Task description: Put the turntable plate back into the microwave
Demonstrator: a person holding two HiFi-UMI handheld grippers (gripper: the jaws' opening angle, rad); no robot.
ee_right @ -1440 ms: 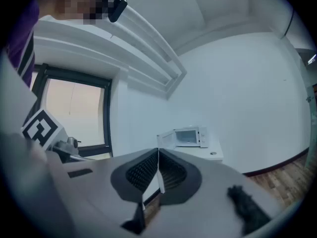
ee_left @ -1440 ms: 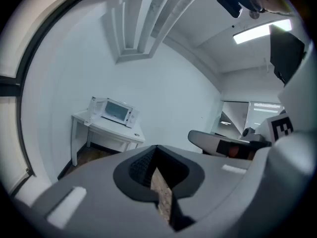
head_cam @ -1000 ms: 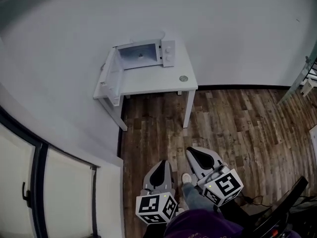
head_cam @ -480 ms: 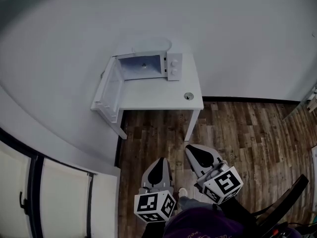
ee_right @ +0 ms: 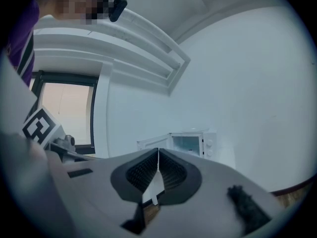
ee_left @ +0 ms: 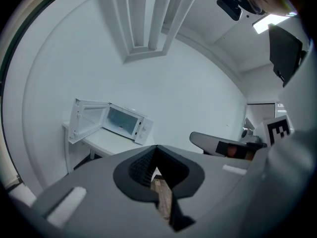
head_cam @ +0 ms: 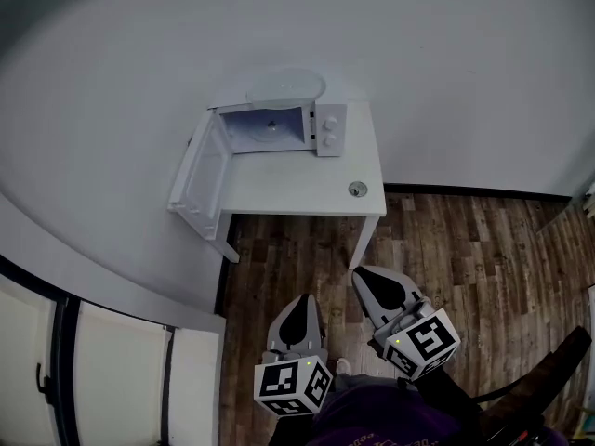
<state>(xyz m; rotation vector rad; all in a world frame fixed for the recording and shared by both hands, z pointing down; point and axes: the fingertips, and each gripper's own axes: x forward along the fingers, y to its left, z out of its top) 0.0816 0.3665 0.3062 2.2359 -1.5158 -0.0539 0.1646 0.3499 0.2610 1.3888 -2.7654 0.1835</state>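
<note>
A white microwave (head_cam: pixel 279 128) stands at the back of a small white table (head_cam: pixel 307 186), its door (head_cam: pixel 193 175) swung wide open to the left. A pale round plate (head_cam: pixel 285 85) seems to lie on top of the microwave. Both grippers hang over the wooden floor, well short of the table. My left gripper (head_cam: pixel 299 303) is shut and empty, and my right gripper (head_cam: pixel 364 279) beside it is shut and empty too. The left gripper view has the microwave (ee_left: pixel 124 123) far ahead beyond the shut left gripper (ee_left: pixel 156 148). In the right gripper view the microwave (ee_right: pixel 190 144) is small past the shut right gripper (ee_right: pixel 158 151).
A small round grey object (head_cam: pixel 358 190) lies near the table's front right corner. White walls stand behind and left of the table. A dark window frame (head_cam: pixel 65 342) runs along the lower left. Wooden floor (head_cam: pixel 465 249) stretches right of the table.
The table and microwave have grown larger and come lower in the head view as both grippers travelled toward them. Both grippers stayed shut.
</note>
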